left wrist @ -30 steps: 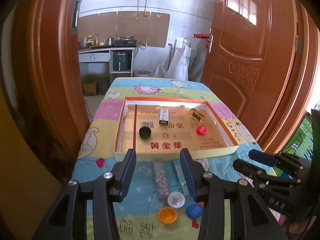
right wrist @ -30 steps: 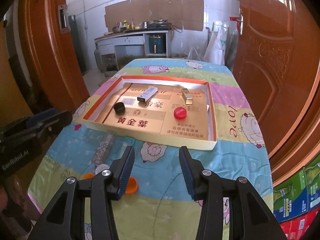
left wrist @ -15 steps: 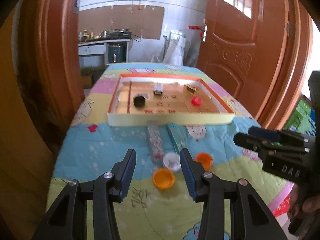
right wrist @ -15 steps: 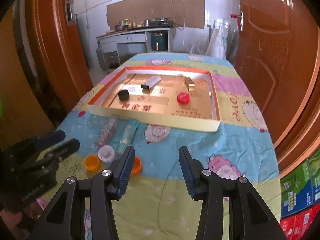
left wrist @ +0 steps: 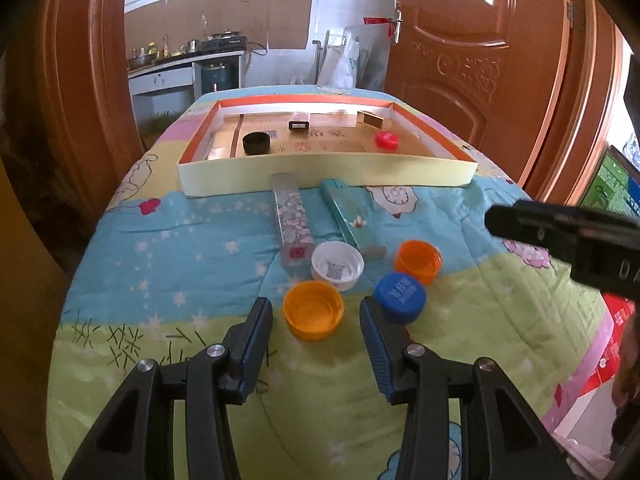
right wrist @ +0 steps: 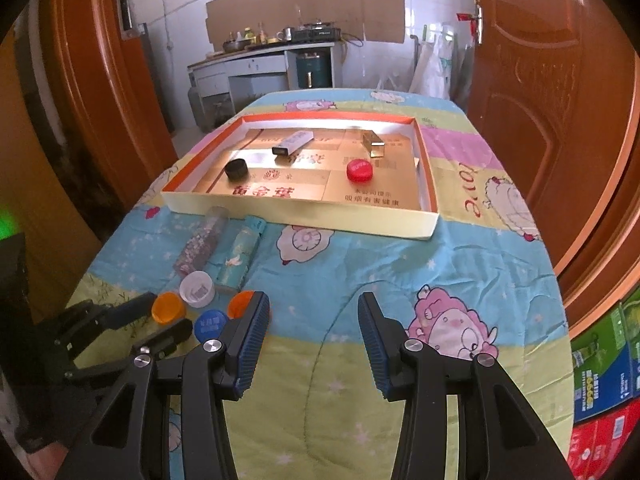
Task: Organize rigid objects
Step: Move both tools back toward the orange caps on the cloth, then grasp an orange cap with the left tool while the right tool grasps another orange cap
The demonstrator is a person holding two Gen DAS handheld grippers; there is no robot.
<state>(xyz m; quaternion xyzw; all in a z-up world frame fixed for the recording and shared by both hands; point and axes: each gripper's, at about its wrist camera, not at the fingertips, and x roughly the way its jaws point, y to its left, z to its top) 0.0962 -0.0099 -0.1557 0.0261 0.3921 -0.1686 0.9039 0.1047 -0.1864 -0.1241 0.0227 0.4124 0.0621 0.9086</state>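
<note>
My left gripper point(left wrist: 316, 312) is open with an upturned orange cap point(left wrist: 313, 315) lying between its fingertips on the cloth. Beside it lie a white cap point(left wrist: 337, 265), a blue cap point(left wrist: 401, 297), a second orange cap point(left wrist: 418, 261), a clear speckled box point(left wrist: 291, 218) and a teal box point(left wrist: 352, 216). The shallow tray point(left wrist: 320, 170) holds a black cap point(left wrist: 256, 143), a red cap point(left wrist: 387, 139), a small dark box point(left wrist: 299, 122) and a gold box point(left wrist: 371, 118). My right gripper point(right wrist: 314, 318) is open and empty over bare cloth; it shows in the left wrist view point(left wrist: 560, 232).
The table point(right wrist: 460, 272) has a colourful cartoon cloth and stands between wooden doors point(left wrist: 472, 60). Its edges drop off left and right. Green and red cartons point(right wrist: 600, 380) stand on the floor at right. A kitchen counter point(right wrist: 260, 60) is behind.
My left gripper has pulled back from the tray and lowered around the near orange cap. My right gripper has drawn back toward the near end of the table.
</note>
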